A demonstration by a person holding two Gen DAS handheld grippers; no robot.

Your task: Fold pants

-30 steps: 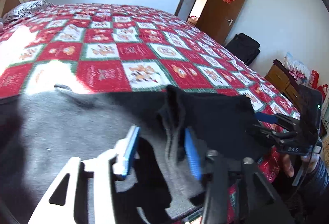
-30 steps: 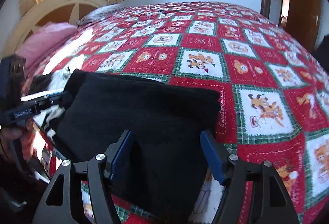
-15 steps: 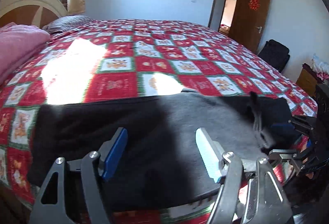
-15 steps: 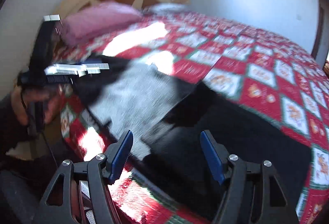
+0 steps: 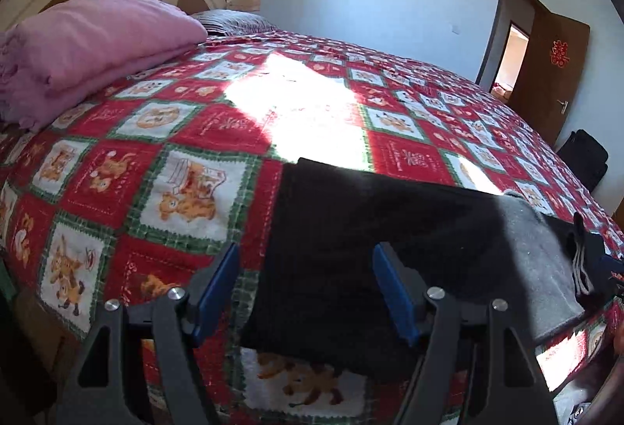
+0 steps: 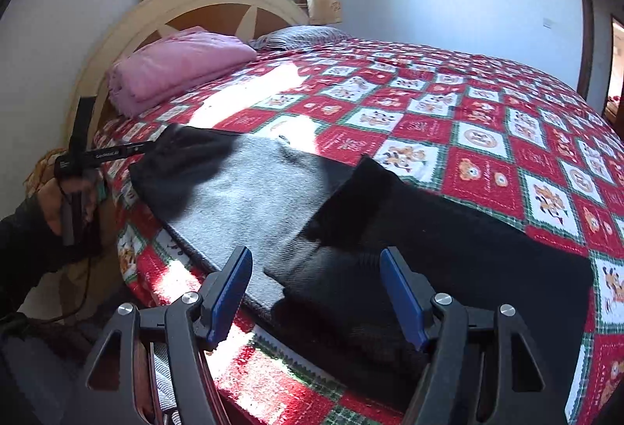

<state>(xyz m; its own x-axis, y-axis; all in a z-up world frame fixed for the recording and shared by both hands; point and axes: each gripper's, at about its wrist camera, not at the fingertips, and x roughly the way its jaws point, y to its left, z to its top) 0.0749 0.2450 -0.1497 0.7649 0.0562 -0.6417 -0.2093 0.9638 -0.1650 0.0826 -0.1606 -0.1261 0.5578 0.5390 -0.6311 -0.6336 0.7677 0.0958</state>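
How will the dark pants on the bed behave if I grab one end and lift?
The pants will probably flop and sag rather than hold shape: they lie limp on the quilt, with one end already doubled over. The fabric looks thick and fleecy, so likely some heft. Its matte nap suggests it won't slip from the open left gripper.

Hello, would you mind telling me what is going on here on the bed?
A person with tongs in each hand is folding dark pants laid along the near edge of the bed. Both the left tongs and the right tongs are open above the pants, gripping nothing. One end is already folded over.
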